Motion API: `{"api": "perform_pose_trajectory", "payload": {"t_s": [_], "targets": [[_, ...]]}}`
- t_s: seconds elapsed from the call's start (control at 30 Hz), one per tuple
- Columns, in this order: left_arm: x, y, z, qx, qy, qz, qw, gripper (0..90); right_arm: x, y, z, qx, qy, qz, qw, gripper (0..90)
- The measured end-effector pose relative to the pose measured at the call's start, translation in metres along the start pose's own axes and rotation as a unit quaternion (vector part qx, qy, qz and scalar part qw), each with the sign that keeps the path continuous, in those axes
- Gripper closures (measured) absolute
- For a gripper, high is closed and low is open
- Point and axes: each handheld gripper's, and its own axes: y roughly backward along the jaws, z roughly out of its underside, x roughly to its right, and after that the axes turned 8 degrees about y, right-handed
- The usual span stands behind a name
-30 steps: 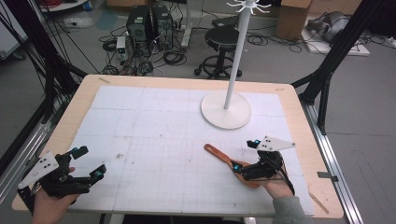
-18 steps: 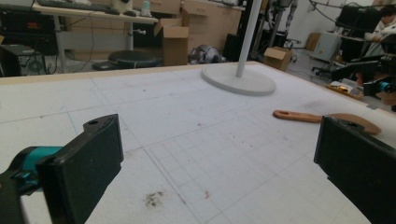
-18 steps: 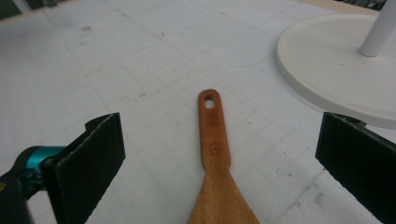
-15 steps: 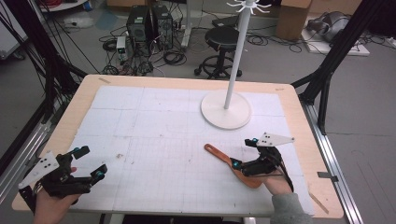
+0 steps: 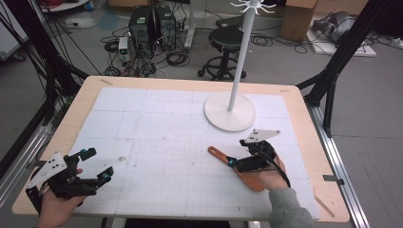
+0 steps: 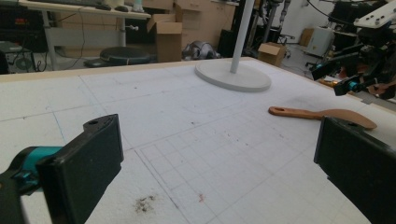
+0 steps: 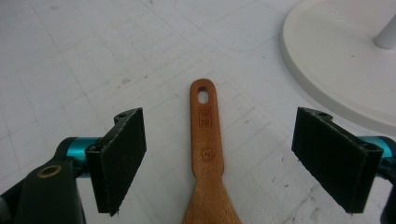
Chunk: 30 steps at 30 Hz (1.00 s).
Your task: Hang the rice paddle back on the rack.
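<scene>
A wooden spatula (image 5: 217,153) lies flat on the white gridded mat (image 5: 157,128), right of centre, its handle with a hanging hole (image 7: 204,95) pointing away from my right hand. My right gripper (image 5: 237,154) hovers low over it. In the right gripper view the two black pads (image 7: 119,161) stand well apart on either side of the handle (image 7: 206,140) without touching it. These jaws have just been closing. My left gripper (image 5: 98,164) rests open near the front left corner, with nothing between its jaws (image 6: 222,165). The left gripper view also catches the spatula (image 6: 322,113) and the right gripper (image 6: 355,79).
A white stand with a round base (image 5: 229,111) and a thin pole (image 5: 241,52) rises at the back right of the mat, close behind the spatula. The wooden table edge (image 5: 304,123) frames the mat. Small dark crumbs (image 6: 145,203) lie near the left gripper.
The right gripper has shifted a little left and away along the spatula, and its jaws stand narrower than before. The left gripper has stayed where it was.
</scene>
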Motion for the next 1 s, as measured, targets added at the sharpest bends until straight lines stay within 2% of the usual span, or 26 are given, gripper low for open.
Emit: {"api": "perform_pose_trajectory", "payload": {"t_s": [0.13,0.23,0.33,0.43,0.57,0.77,1.0], "targets": [[0.0,0.002,-0.001,0.005,0.004,-0.001,1.0,1.8,0.001,-0.007,-0.003,-0.02,0.005,-0.008,0.9997,22.1],[0.001,0.003,-0.002,0.011,0.008,0.002,0.9999,1.8,0.003,-0.011,-0.002,-0.038,-0.003,-0.014,0.9992,25.2],[0.001,0.002,-0.001,0.007,0.005,0.002,1.0,1.8,0.005,-0.016,-0.001,-0.053,-0.006,-0.019,0.9984,28.4],[0.0,0.001,0.0,0.003,0.006,0.002,1.0,1.8,0.006,-0.022,0.0,-0.074,-0.002,-0.035,0.9966,35.4],[0.0,0.001,0.0,0.003,0.007,0.002,1.0,1.8,0.006,-0.028,0.0,-0.093,0.0,-0.04,0.9948,40.0],[-0.002,0.004,0.001,0.006,0.01,-0.003,0.9999,1.8,0.005,-0.035,0.0,-0.112,0.0,-0.047,0.9926,44.7],[-0.003,0.006,0.001,0.006,0.011,-0.004,0.9999,1.8,0.007,-0.039,0.0,-0.121,0.006,-0.048,0.9915,47.3]]}}
